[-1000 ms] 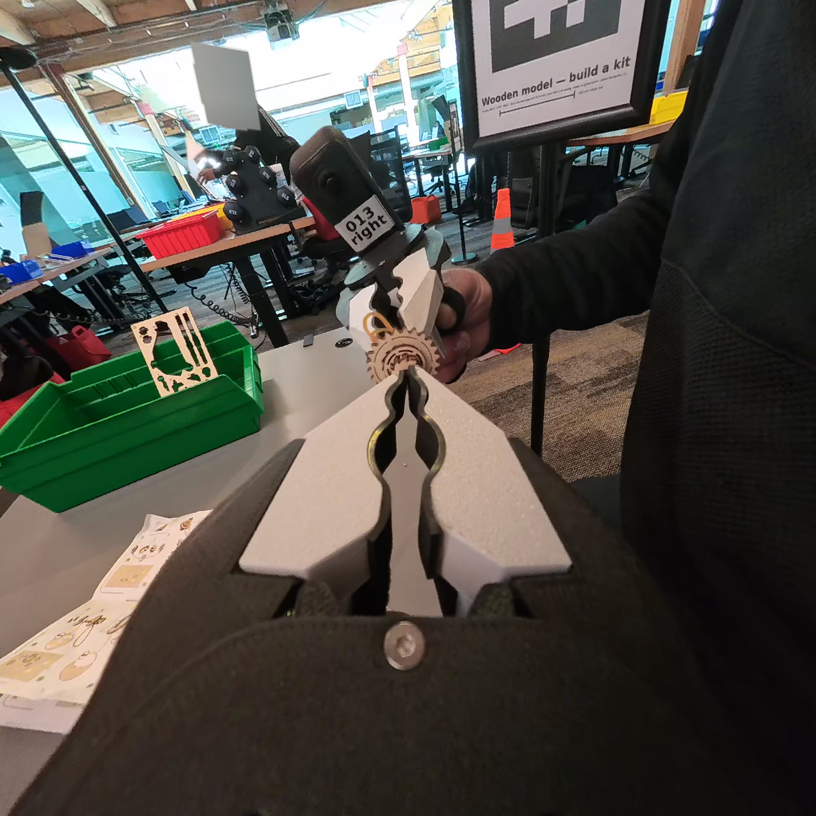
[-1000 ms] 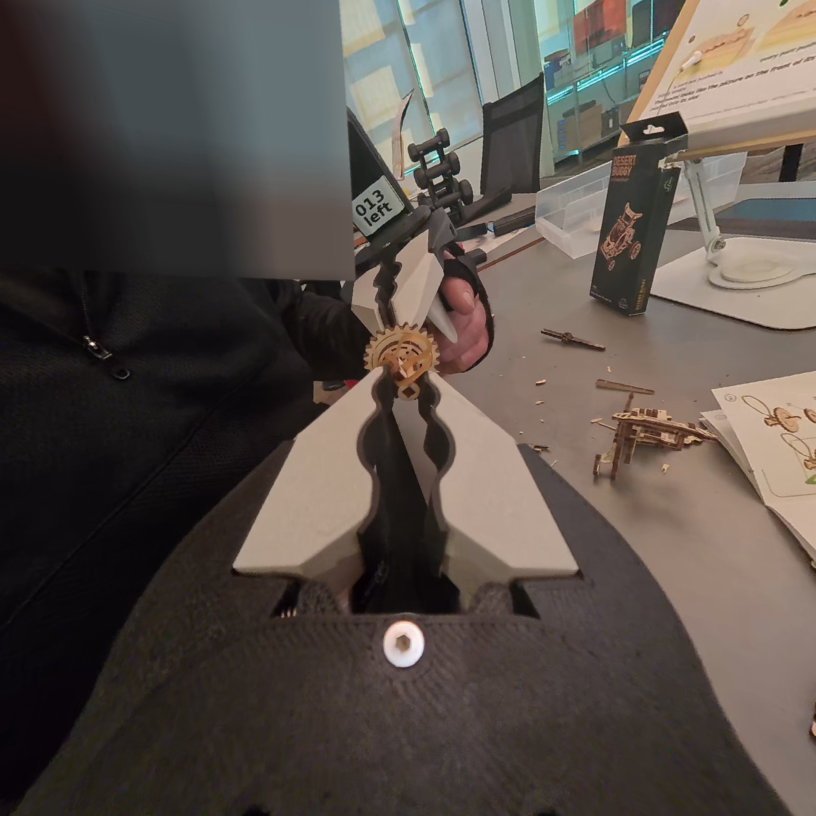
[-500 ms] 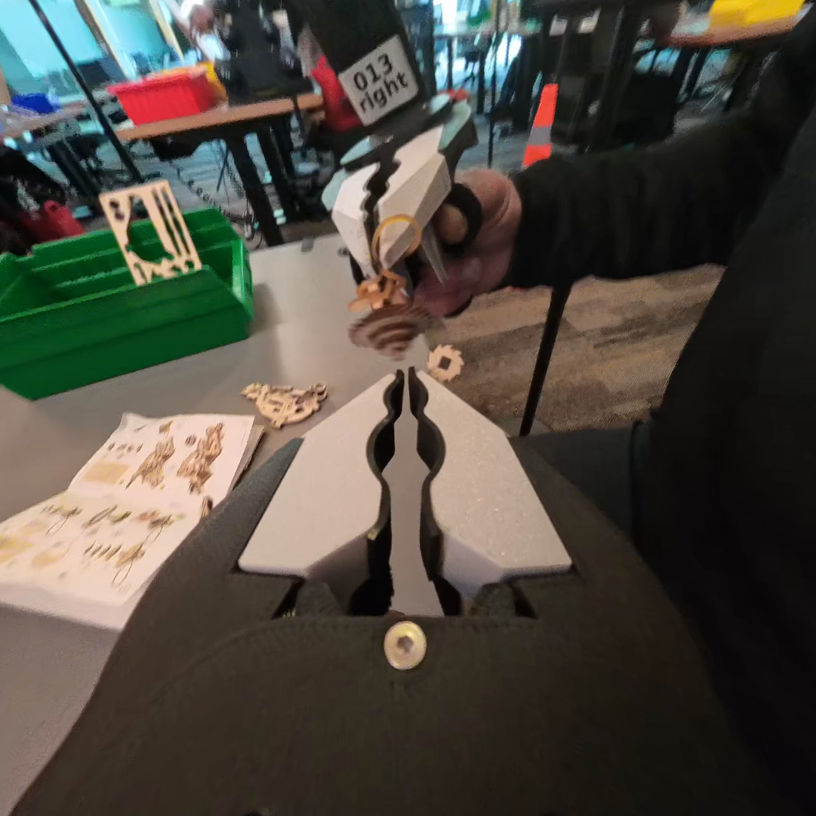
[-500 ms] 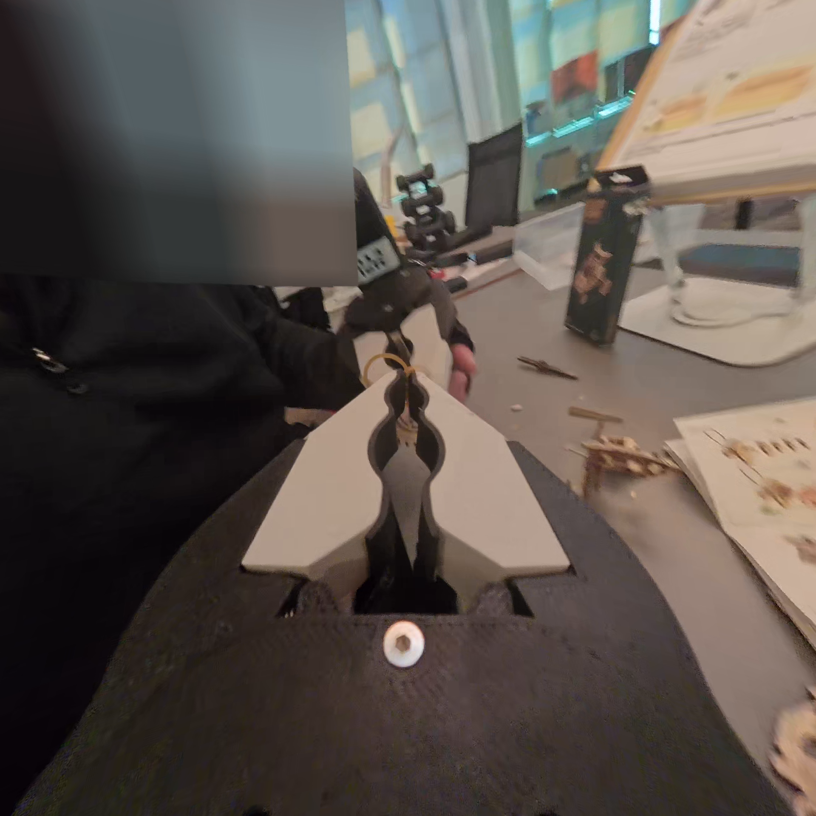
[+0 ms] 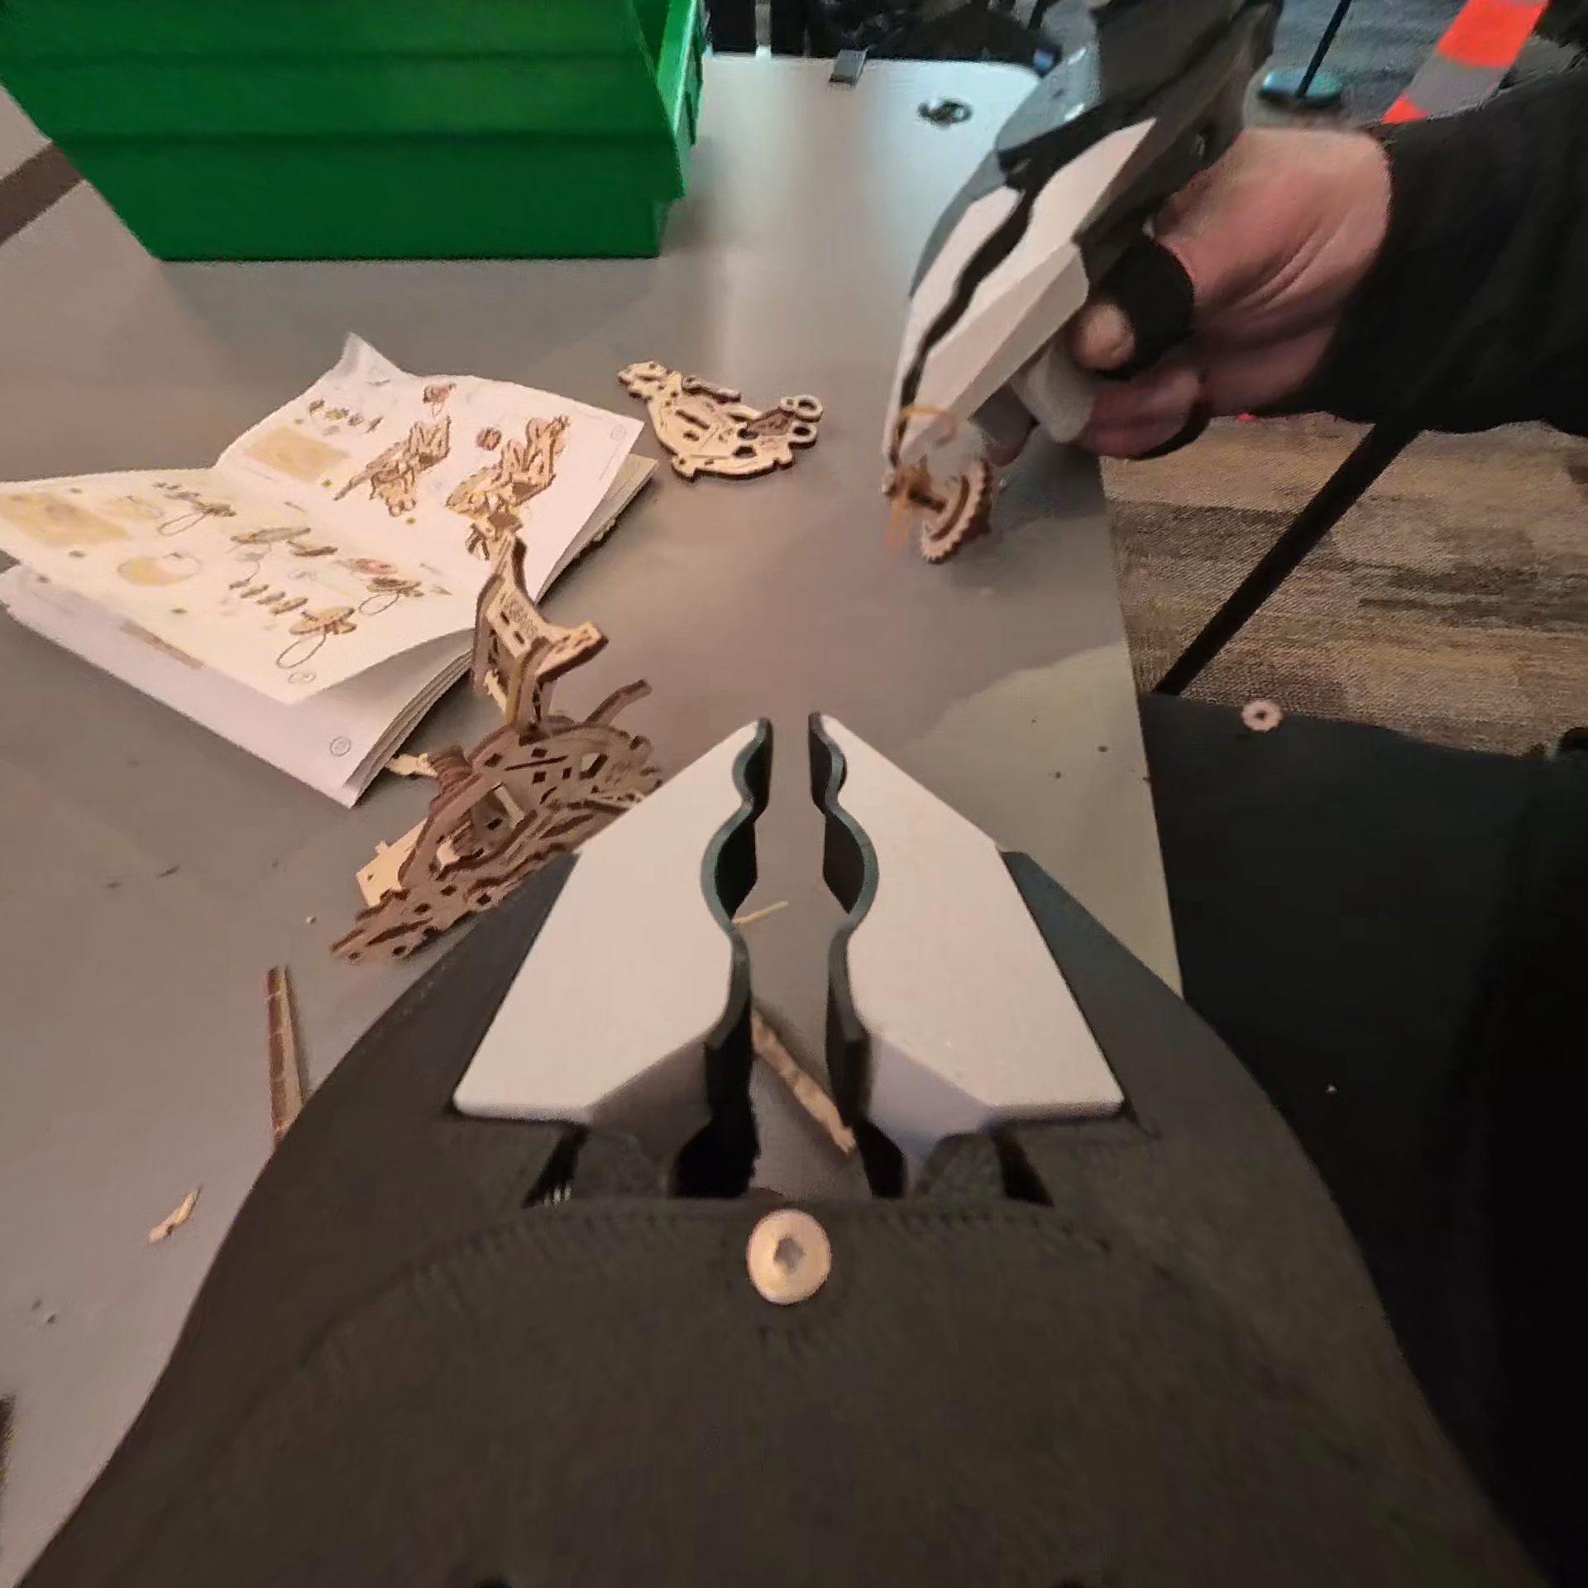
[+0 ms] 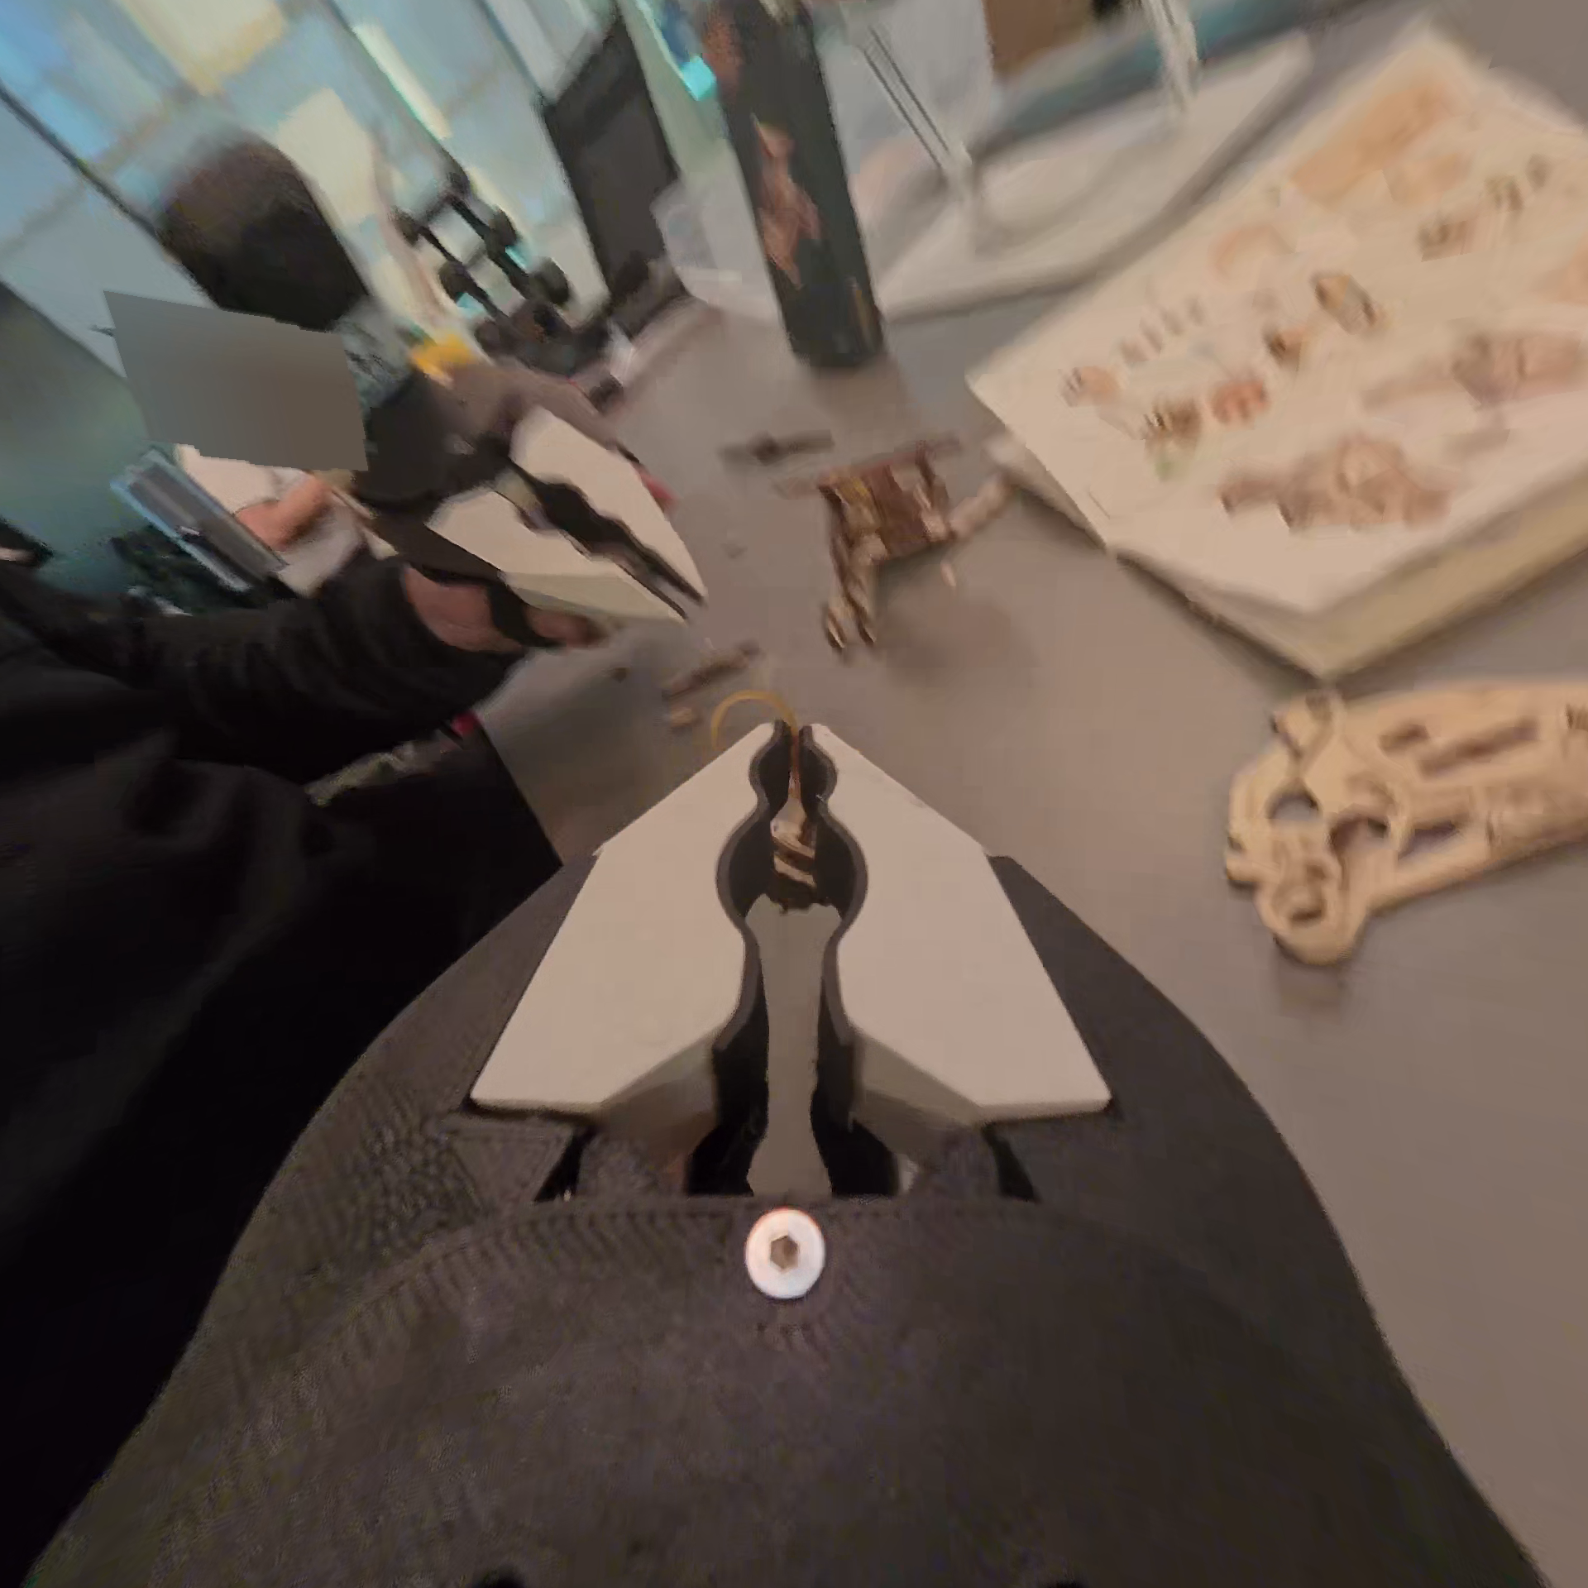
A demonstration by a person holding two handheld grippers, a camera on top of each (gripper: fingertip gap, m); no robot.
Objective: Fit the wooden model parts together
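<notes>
My right gripper [image 6: 795,730] is shut on a small wooden gear assembly [image 6: 795,846] with a yellow rubber band [image 6: 748,705] looping out at its tips. In the left wrist view the right gripper [image 5: 902,447] holds the gear assembly [image 5: 949,507] low over the table near its right edge. My left gripper [image 5: 790,730] is slightly open and empty, above the table beside a partly built wooden model [image 5: 507,808]. The left gripper also shows in the right wrist view [image 6: 692,593], with the model [image 6: 894,516] beyond it.
An open instruction booklet [image 5: 301,533] lies to the left, and a green bin [image 5: 361,129] stands behind it. A flat fretwork wooden piece [image 5: 722,425] lies mid-table and also shows in the right wrist view [image 6: 1409,808]. Loose wooden sticks [image 5: 284,1040] and chips lie about. A dark box [image 6: 799,215] stands at the back. Left tips to right tips: about 10 centimetres. The flat fretwork wooden piece [image 5: 722,425] lies around 12 centimetres away from my right fingertips. My right wrist view [image 6: 1427,797] looks at it from another angle.
My left gripper let go of the gear, pulled back and tilted down toward the table. My right gripper kept the gear assembly and brought it down near the table's edge.
</notes>
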